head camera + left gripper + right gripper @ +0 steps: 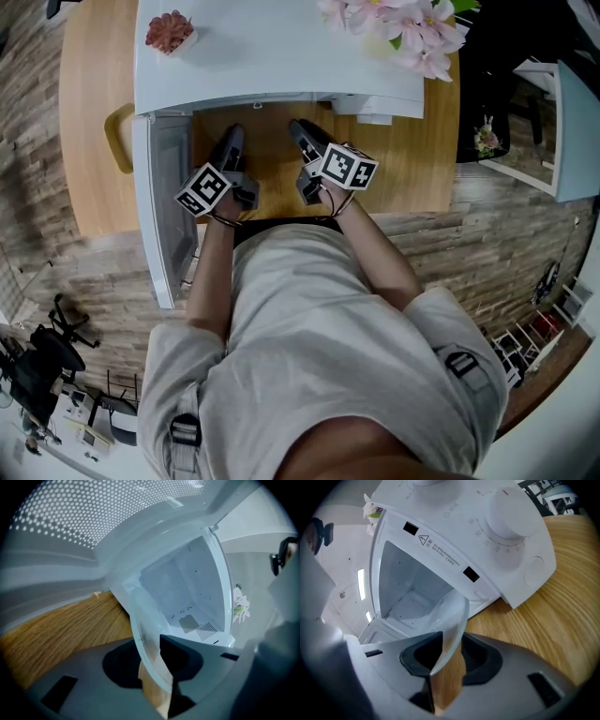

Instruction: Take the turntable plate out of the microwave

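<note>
The clear glass turntable plate (149, 634) stands on edge between the jaws of my left gripper (157, 654), which is shut on its rim. The opposite rim of the plate (451, 618) sits between the jaws of my right gripper (447, 654), also shut on it. The plate is outside the white microwave (281, 47), just in front of its empty cavity (408, 590). In the head view the left gripper (231, 141) and right gripper (302, 131) point at the opening side by side, and the glass between them is too clear to make out.
The microwave door (164, 206) hangs open to the left, beside my left gripper. The wooden table (412, 159) lies under the plate. A pink potted plant (169, 31) and pale flowers (403, 23) rest on the microwave top. The control dial (511, 517) is right of the cavity.
</note>
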Action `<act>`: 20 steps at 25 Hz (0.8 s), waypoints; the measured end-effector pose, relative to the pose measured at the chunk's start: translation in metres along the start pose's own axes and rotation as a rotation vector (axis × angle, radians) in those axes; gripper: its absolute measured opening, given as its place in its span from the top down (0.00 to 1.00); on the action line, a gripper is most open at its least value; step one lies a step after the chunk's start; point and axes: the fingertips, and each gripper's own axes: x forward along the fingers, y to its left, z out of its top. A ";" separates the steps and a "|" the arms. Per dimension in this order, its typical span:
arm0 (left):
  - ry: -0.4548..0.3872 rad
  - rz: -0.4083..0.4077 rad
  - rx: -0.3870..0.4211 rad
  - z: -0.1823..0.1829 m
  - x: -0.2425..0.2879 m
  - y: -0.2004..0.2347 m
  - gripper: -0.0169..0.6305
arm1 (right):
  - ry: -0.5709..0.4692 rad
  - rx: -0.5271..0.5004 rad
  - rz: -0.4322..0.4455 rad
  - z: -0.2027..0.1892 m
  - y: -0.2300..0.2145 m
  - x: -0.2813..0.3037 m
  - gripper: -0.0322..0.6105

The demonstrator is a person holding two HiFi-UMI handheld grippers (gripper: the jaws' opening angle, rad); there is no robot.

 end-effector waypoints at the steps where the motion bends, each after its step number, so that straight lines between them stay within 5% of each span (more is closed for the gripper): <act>1: 0.002 0.002 0.009 0.000 0.000 0.001 0.79 | -0.001 -0.002 -0.001 0.000 -0.001 0.000 0.75; 6: 0.011 0.016 0.049 0.001 0.003 0.010 0.72 | 0.010 -0.029 0.009 -0.003 -0.002 0.003 0.71; 9: -0.011 -0.026 -0.003 0.007 0.010 0.005 0.60 | -0.008 -0.010 0.012 0.002 -0.008 0.006 0.64; 20: -0.051 -0.044 -0.080 0.027 0.035 0.001 0.61 | -0.031 0.047 0.048 0.027 -0.003 0.032 0.64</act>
